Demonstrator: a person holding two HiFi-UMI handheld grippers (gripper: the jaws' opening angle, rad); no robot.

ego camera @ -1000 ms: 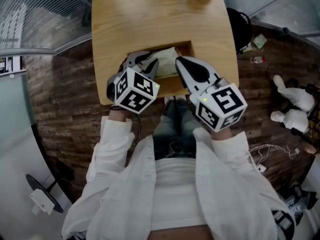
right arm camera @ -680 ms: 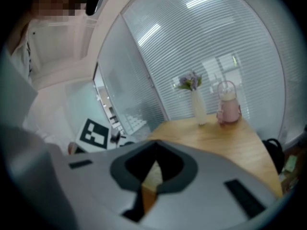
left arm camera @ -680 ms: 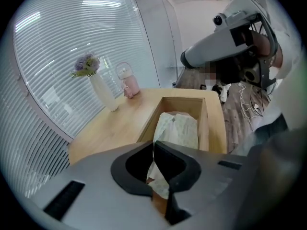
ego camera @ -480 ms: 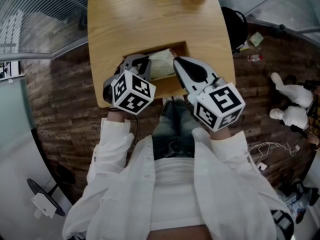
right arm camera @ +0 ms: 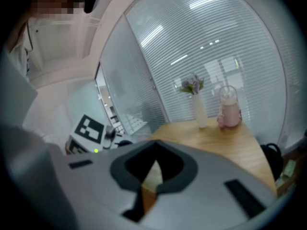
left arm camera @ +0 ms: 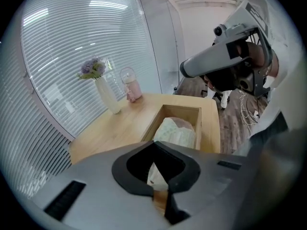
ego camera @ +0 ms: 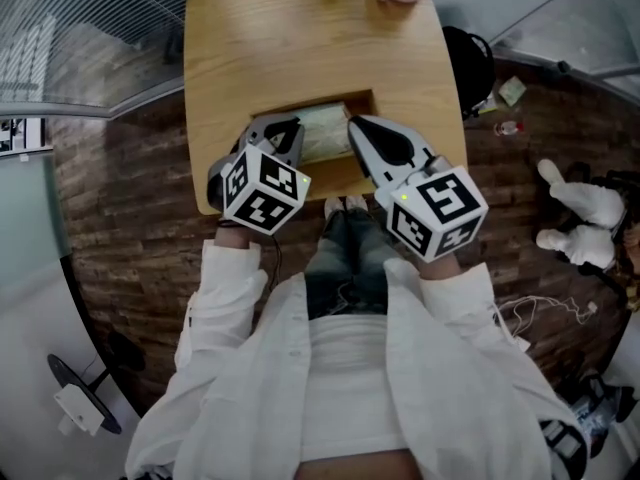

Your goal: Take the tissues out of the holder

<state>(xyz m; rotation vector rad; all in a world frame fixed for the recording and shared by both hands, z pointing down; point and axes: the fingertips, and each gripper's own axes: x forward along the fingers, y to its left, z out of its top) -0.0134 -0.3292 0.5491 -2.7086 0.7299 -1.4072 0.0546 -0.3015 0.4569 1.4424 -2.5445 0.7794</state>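
A pale, soft tissue pack (ego camera: 325,133) lies flat in the rectangular wooden holder (ego camera: 360,96) sunk into the near part of the table. In the left gripper view the tissue pack (left arm camera: 178,131) fills the holder (left arm camera: 208,128), and one end shows through the jaw opening. My left gripper (ego camera: 288,133) sits at the holder's left end, beside the pack; its jaws (left arm camera: 163,192) meet, and I cannot make out anything pinched between them. My right gripper (ego camera: 355,125) is at the holder's right end, its jaws (right arm camera: 148,188) shut with only wood behind.
At the table's far edge stand a white vase with flowers (left arm camera: 106,92) and a pink jug (left arm camera: 132,90). A window wall with blinds (left arm camera: 72,47) runs on the left. A black bag (ego camera: 478,58) and a white toy figure (ego camera: 580,223) lie on the floor to the right.
A second ago the tissue pack stood tilted up between the grippers; now it lies flat in the holder. Both grippers stay at the holder's two ends.
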